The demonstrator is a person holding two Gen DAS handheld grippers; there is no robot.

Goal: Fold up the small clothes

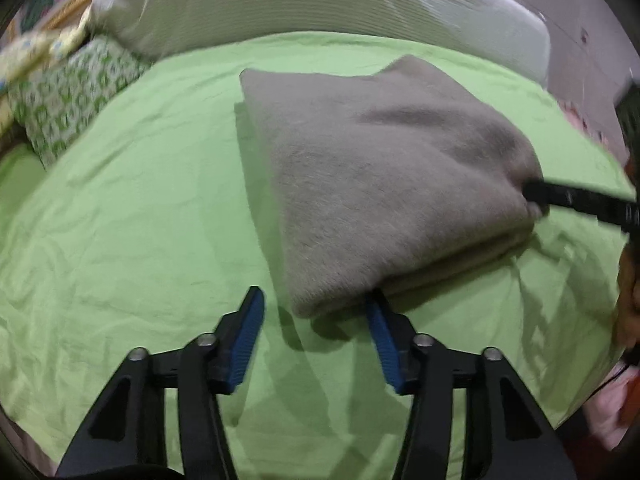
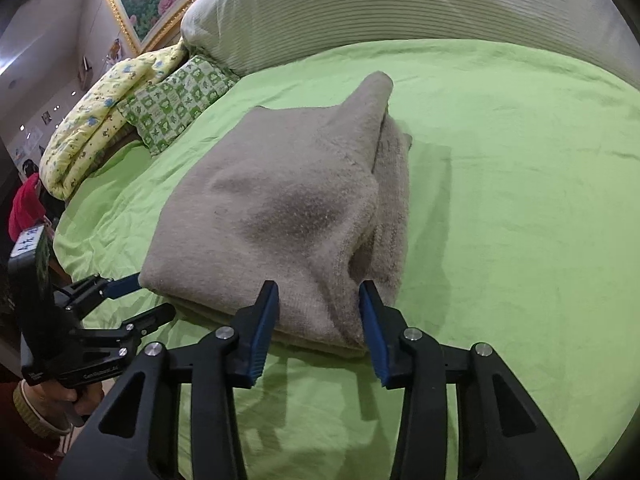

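Grey garment (image 2: 288,216) is lying part-folded on the green bed (image 2: 520,200). Both left tongs (image 1: 316,308) and right tongs (image 2: 318,300) are straddling its near corners, not yet pinching; next comes clamping and folding over.

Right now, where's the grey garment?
The grey garment lies folded mid-bed on the green sheet, just ahead of both tools, with the patterned pillow beyond it to the left.
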